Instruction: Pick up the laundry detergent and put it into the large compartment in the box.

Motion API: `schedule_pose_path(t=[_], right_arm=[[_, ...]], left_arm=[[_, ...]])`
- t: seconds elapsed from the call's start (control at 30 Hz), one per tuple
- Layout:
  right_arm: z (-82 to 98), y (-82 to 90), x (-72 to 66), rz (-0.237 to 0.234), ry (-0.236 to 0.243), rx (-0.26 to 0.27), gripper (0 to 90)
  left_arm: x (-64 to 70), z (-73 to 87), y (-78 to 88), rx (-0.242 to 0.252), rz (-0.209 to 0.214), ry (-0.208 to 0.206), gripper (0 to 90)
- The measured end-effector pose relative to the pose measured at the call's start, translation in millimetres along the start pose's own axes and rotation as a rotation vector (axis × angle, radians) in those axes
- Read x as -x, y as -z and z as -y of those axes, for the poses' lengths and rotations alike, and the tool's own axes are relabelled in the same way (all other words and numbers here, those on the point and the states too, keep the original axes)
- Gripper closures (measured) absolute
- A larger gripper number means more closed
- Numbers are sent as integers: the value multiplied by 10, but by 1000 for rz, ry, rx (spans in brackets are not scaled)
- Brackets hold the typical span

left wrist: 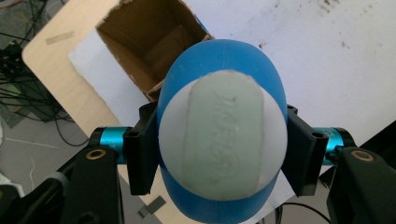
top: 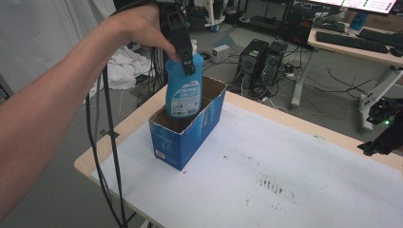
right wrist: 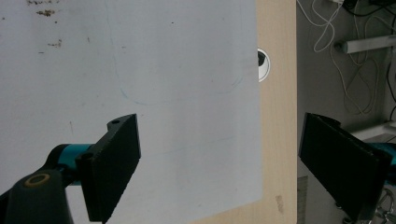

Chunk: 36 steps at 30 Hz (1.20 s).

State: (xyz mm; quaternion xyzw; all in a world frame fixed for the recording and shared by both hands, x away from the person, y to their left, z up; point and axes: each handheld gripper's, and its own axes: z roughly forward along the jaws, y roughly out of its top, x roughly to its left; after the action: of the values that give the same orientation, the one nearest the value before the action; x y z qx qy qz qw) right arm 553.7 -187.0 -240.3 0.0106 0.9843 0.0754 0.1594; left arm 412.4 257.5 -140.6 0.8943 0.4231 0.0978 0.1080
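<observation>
A blue bottle (top: 184, 90) with a pale cap and a printed label stands partly inside an open blue cardboard box (top: 186, 128) at the table's left end. My left gripper (top: 183, 52) is shut on the bottle's neck from above, held by a hand. In the left gripper view the bottle's pale cap (left wrist: 223, 135) sits between the two black jaws, with the box's brown inside (left wrist: 149, 42) below it. My right gripper (right wrist: 219, 163) is open over the white sheet near the table's wooden edge, with nothing between its jaws.
A white sheet (top: 266, 175) with dark smudges covers the wooden table (top: 280, 116). A round cable hole (right wrist: 263, 65) sits in the wood strip. Computer towers (top: 259, 59), cables and a desk with a keyboard (top: 351, 42) stand beyond. Black cables (top: 107, 156) hang at the table's left.
</observation>
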Motion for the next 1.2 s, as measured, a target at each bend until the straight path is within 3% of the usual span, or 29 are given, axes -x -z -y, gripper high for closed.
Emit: schedule_pose_path(t=[0.03,0.07,0.53,0.83,1.2], right_arm=[[0,0,0,0,0,0,120],[-2,-5,2,-1,6,0,120],[-49,-55,-43,-7,2,-9,120],[-49,-90,-45,-11,4,-10,120],[-28,-112,-54,-13,-3,-17,120]], left_arm=[[0,0,0,0,0,0,384],[-9,38,-107,-6,11,-3,384],[8,237,-850,-58,56,-50,384],[2,325,-1126,-64,67,-60,384],[39,356,-1298,-65,59,-95,383]])
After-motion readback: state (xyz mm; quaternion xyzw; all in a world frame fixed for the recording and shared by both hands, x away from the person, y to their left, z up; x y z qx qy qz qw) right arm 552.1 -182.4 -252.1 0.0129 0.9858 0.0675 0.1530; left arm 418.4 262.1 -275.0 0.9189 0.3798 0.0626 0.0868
